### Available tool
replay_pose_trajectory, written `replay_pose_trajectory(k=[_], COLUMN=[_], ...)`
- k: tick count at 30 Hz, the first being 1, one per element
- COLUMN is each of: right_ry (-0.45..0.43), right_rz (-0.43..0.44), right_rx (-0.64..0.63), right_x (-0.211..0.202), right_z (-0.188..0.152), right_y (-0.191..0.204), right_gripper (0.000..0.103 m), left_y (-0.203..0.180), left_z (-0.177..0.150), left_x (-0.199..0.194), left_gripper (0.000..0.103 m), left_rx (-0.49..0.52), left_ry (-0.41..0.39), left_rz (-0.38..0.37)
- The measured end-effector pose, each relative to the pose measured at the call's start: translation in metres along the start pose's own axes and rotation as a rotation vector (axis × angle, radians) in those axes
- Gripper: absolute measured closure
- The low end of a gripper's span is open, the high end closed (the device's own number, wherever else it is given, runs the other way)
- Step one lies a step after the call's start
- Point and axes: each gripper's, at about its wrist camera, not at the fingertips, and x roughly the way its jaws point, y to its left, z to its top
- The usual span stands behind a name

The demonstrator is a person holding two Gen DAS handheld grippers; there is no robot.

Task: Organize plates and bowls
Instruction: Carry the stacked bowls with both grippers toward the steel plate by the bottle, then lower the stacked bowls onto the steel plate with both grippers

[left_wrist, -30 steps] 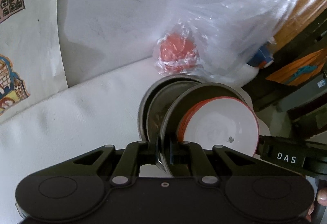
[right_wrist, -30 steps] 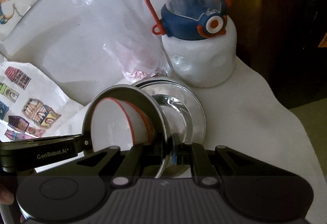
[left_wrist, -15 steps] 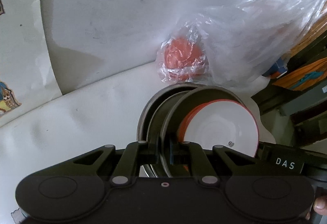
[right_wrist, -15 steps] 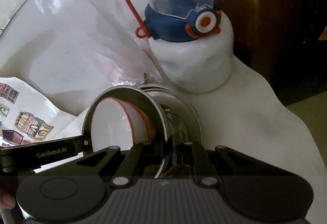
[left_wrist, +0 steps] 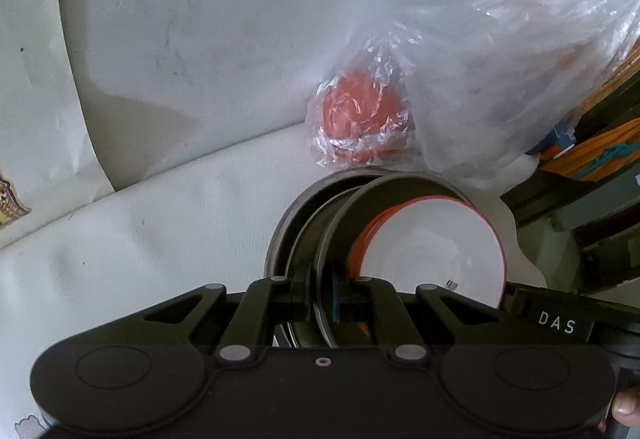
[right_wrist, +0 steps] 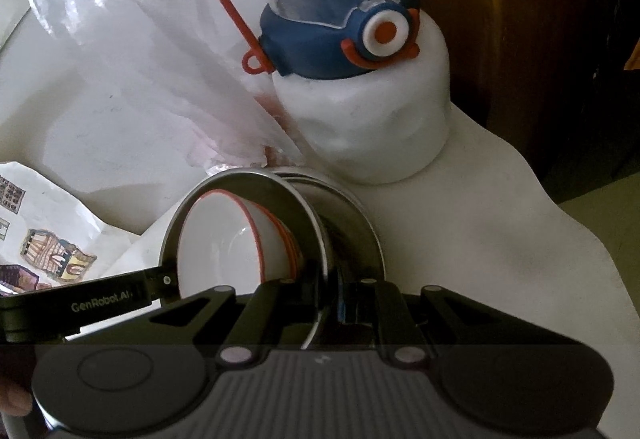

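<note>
Both grippers hold one steel plate by opposite sides of its rim. My left gripper [left_wrist: 322, 295] is shut on the steel plate's rim [left_wrist: 340, 215]. My right gripper [right_wrist: 332, 303] is shut on the same plate's rim [right_wrist: 240, 179]. Nested white bowls with orange rims [left_wrist: 436, 251] [right_wrist: 216, 255] sit in this plate. A second steel plate [left_wrist: 286, 227] [right_wrist: 362, 231] lies close under and behind the held one; whether they touch I cannot tell. Each view shows the other gripper's black finger: the right one [left_wrist: 556, 321], the left one [right_wrist: 100, 303].
A clear plastic bag [left_wrist: 500, 71] with an orange round thing [left_wrist: 360, 115] lies just behind the plates. A white water bottle with a blue lid and an orange strap [right_wrist: 360, 87] stands close behind on the right. Printed paper [right_wrist: 44, 251] lies on the left; a white cloth [left_wrist: 140, 239] covers the table.
Both grippers have carried the plate with the bowls forward; the bag and the bottle now loom larger and closer. Both grips are unchanged.
</note>
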Motion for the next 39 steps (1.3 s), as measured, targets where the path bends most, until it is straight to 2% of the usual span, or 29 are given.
replay_pose_trajectory(k=[22,39], right_ry=[-0.053,-0.099], right_rz=[0.028,-0.033], right_rx=[0.018,-0.034], right_x=[0.006,0.001], right_z=[-0.001,-0.013], right_y=[-0.009,0.006], right_gripper=[0.09,0.09], left_y=[0.011,0.011], left_z=[-0.006,-0.007], left_x=[-0.01,-0.011], left_gripper=[0.095,0.092], left_rx=[-0.032,-0.015], left_ry=[-0.057,-0.091], left_rz=[-0.013,0.009])
